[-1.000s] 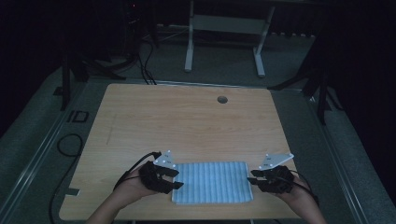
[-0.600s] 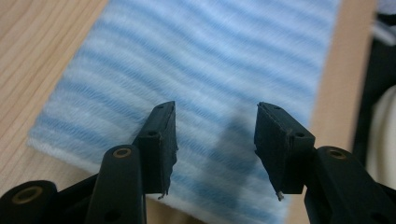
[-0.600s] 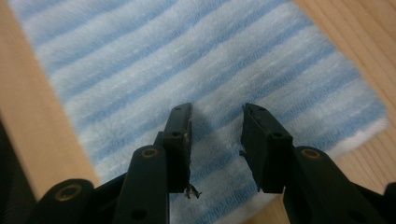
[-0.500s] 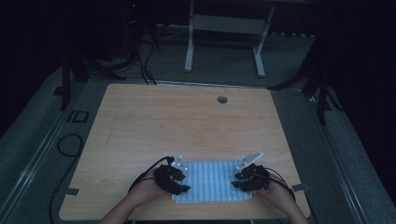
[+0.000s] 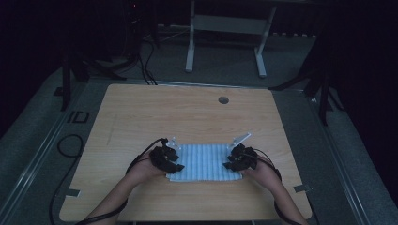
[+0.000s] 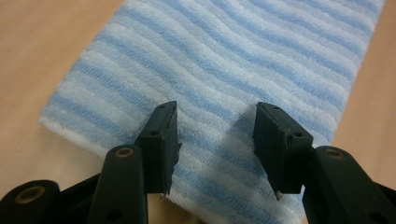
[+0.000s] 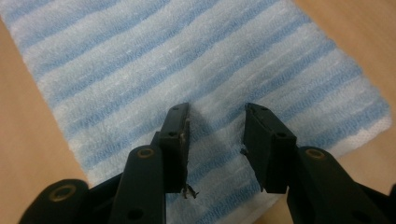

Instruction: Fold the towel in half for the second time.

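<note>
Both hand-held grippers, left and right, hover jaws apart over the towel ends, the right's just opening; next: pinch an edge

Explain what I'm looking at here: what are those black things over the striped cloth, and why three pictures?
No robot here: a person holds a two-jawed claw in each hand. The high view looks down on a wooden table from above. There the left claw and right claw sit at the two short ends of a blue-and-white striped towel, which lies flat. The other two pictures come from cameras riding on the claws, looking along their black jaws. In both, the left claw and right claw stand open over the towel; the right one's jaws have just been opening. Nothing is gripped.
</note>
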Demonstrator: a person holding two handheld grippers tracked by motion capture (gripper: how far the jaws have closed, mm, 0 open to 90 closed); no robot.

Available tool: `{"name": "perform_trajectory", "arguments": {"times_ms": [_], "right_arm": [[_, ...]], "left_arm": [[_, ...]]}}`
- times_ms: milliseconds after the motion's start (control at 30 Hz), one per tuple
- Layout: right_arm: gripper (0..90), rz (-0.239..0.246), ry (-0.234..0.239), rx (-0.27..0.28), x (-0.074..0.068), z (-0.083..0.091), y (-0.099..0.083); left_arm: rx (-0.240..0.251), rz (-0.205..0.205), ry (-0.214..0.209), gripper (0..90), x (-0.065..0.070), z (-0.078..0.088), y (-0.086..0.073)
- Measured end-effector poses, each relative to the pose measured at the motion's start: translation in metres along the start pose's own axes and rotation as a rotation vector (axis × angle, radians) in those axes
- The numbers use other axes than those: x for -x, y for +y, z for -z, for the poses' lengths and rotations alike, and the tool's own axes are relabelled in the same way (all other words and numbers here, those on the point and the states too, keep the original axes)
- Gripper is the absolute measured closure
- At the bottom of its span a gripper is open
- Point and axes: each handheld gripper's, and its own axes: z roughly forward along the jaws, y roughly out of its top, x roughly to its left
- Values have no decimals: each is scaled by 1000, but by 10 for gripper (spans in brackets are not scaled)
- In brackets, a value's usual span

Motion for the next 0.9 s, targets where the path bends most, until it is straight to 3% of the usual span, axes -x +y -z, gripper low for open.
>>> {"name": "perform_trajectory", "arguments": {"times_ms": [600,633,733,900], "right_arm": [[584,-59,0,-6,43,-33,63],[583,-65,-1,-5,44,-35,66],[582,-69,2,-3,47,-39,74],[581,-80,-6,-7,50,-45,85]], "left_arm": [[-56,73,84,497,-71,3,17],[-55,87,72,497,-76,3,17],[-46,114,89,497,-87,5,16],[-26,153,103,497,-96,6,13]]}}
